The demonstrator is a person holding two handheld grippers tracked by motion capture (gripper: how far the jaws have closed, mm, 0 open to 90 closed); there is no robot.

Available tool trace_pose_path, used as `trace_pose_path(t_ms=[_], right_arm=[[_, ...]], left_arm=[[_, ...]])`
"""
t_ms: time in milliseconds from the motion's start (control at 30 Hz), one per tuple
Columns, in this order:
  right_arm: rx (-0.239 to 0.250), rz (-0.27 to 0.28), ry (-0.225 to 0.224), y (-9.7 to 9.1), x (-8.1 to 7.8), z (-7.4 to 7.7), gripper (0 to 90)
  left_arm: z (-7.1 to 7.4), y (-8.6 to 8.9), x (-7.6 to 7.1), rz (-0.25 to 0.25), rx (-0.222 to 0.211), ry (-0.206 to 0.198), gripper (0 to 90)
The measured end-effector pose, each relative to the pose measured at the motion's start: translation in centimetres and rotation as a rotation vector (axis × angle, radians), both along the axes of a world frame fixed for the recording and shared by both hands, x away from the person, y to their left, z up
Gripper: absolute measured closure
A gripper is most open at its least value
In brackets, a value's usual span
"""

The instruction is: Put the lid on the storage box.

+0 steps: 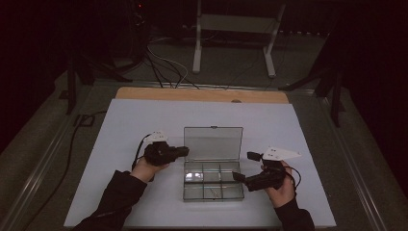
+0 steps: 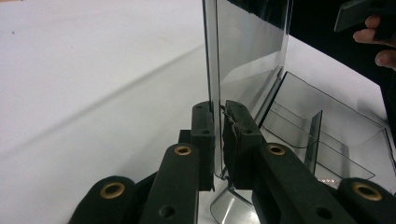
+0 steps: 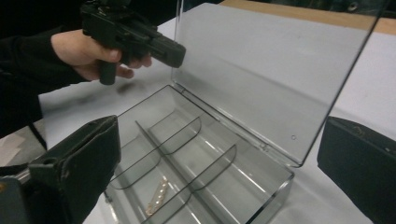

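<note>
White sheeting covers the table [image 1: 125, 120], where a clear plastic compartment box [image 1: 213, 184] sits mid-table with its lid [image 1: 212, 143] standing upright. Its left gripper [image 2: 218, 135] jaws are pinched shut on the lid's side edge, while the right gripper [image 3: 219, 177] hovers with jaws wide apart over the front. Light, stiff and slick, the lid probably handles best by its edge; one compartment holds a small pale trinket [image 3: 157, 195].

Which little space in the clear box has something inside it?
The near middle compartment of the clear box, on the row closest to the person. A small pale piece lies in it; the other compartments look bare.
</note>
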State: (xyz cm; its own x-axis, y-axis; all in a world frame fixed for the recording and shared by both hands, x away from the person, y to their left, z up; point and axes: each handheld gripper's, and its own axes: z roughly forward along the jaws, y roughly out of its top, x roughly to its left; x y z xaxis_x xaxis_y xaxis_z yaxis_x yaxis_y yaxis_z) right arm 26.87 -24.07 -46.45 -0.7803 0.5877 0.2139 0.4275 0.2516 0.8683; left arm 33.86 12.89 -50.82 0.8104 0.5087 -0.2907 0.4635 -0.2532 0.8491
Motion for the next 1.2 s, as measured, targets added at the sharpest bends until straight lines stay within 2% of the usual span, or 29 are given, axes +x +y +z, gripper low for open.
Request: trace_pose_path(t_ms=[133, 367, 433, 500, 633, 733, 867, 1067, 1200], right_arm=[[-0.005, 0.008, 0.010, 0.0, 0.0, -0.1, 0.0], [-0.009, 0.020, 0.027, -0.2, 0.4, -0.3, 0.0], [-0.012, 0.024, 0.041, -0.1, 0.4, -0.4, 0.0], [-0.013, 0.038, 0.083, -0.1, 0.6, -0.5, 0.0], [0.013, 0.010, 0.127, 0.0, 0.9, -0.6, 0.1], [0.027, -0.022, 0.144, -0.2, 1.1, -0.6, 9.0], [0.031, -0.027, 0.157, -0.5, 1.2, -0.7, 22.2], [0.054, -0.037, 0.161, -1.0, 1.3, -0.6, 49.9], [0.064, -0.034, 0.180, -1.3, 1.5, -0.7, 62.2]], left_arm=[[-0.1, 0.0, -0.1, -0.003, 0.001, -0.022, 84.7], [-0.1, 0.0, -0.5, -0.024, 0.026, -0.097, 84.6], [-0.1, 0.0, -0.6, -0.031, 0.037, -0.128, 84.7], [-0.1, 0.0, -0.8, -0.035, 0.044, -0.153, 84.7], [-0.1, 0.0, -1.1, -0.048, 0.059, -0.204, 84.7], [-0.2, 0.0, -1.3, -0.055, 0.066, -0.229, 84.8], [-0.2, 0.0, -1.5, -0.066, 0.078, -0.265, 84.8], [-0.4, 0.1, -1.7, -0.085, 0.092, -0.317, 84.8], [-0.4, 0.1, -1.8, -0.096, 0.100, -0.345, 84.8]])
